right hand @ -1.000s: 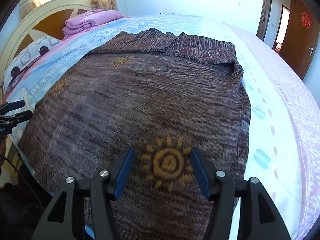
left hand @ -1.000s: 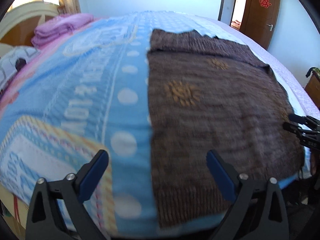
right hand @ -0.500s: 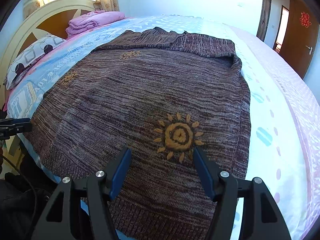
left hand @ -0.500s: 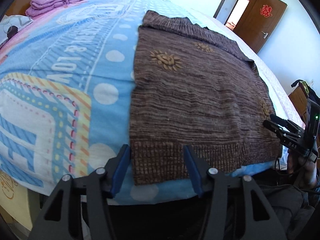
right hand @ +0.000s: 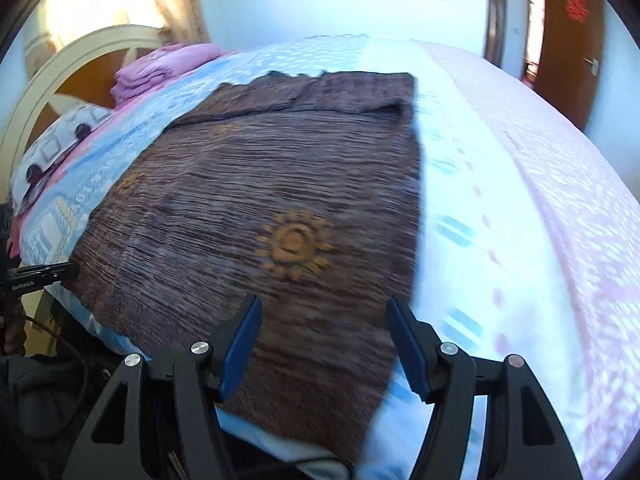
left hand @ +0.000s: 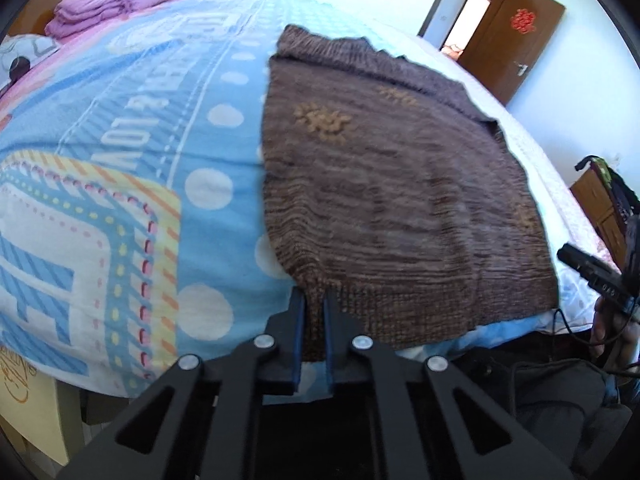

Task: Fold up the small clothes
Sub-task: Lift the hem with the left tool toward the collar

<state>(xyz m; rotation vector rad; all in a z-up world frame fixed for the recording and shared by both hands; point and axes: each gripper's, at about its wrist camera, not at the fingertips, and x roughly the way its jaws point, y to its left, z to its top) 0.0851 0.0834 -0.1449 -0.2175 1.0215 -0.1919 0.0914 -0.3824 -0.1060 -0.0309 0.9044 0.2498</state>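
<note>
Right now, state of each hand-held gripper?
Left hand-held gripper: just closed, pinching the brown sweater at its hem corner.
Right hand-held gripper: open, holding nothing.

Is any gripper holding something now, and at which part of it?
The left gripper has just closed on the brown sweater at its near left hem corner. The right gripper is open, holding nothing.

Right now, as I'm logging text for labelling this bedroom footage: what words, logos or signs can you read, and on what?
"LOV", upside down, remaining letters blurred: blue bedsheet.
"囍", a red sign: brown door.
"GenRobot.AI", tiny and uncertain: side of the left gripper, seen from the right wrist.
Gold script, too blurred to read: pale board below the bed edge.
</note>
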